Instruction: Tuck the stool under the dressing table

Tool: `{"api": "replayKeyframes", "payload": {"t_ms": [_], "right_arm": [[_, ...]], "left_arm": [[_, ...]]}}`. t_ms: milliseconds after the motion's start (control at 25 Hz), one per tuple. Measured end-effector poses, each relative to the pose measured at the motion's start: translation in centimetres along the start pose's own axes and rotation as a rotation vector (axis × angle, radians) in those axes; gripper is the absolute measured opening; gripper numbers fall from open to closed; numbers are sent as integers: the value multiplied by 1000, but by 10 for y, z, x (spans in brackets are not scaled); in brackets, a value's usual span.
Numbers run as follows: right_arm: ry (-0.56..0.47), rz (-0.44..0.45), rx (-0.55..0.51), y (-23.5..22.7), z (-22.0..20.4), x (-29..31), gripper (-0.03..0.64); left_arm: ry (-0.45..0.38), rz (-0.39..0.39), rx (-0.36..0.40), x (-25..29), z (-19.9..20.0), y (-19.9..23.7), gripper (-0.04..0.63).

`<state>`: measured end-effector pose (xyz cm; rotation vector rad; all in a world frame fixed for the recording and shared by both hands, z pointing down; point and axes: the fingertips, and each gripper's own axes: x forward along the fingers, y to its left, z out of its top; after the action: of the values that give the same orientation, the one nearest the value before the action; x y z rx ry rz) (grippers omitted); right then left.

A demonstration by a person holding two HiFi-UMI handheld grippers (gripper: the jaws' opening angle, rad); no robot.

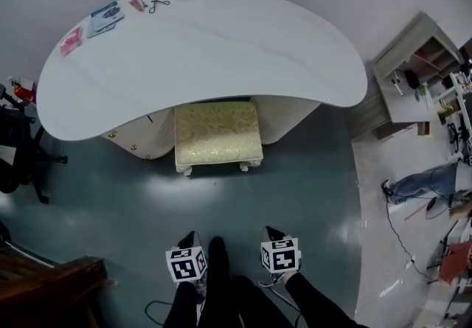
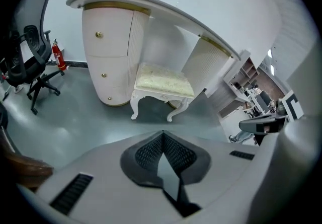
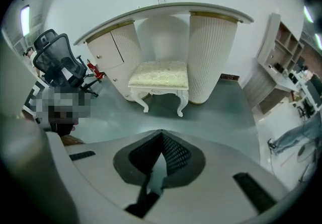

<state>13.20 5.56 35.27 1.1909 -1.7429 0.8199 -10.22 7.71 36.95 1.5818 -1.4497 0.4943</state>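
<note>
Stool (image 1: 217, 135): far half under dressing table (image 1: 221, 46), between its pedestals
Left gripper (image 2: 162, 135): pressed together, empty
Right gripper (image 3: 161, 134): pressed together, empty

Glossy dressing table (image 1: 221, 46), brocade-cloth stool (image 1: 217, 133), shiny floor (image 1: 295, 186)

Both grippers hang low, well short of the stool (image 1: 217, 133), and point toward it. The left gripper (image 1: 189, 236) lines up with the stool's left edge and the right gripper (image 1: 273, 232) sits just past its right edge. Each has its jaws closed tip to tip, with nothing between them. Dark-sleeved forearms (image 1: 318, 304) trail back from them.
</note>
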Motion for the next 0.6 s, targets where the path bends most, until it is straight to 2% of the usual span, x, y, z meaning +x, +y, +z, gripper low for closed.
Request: {"api": "replayKeyframes", "payload": {"t_ms": [160,280,600], "right_arm": [[43,-1,65,9,2,-22,3],[52,-9,92,18,-2,-14,3],[24,-59,0,21,20,1,3]], "left_arm": [[-7,-5,12,-23,26,-2,8],[-25,-23,-8,-16,32,11,8],[-58,-69,3,6,50,34,8]]}}
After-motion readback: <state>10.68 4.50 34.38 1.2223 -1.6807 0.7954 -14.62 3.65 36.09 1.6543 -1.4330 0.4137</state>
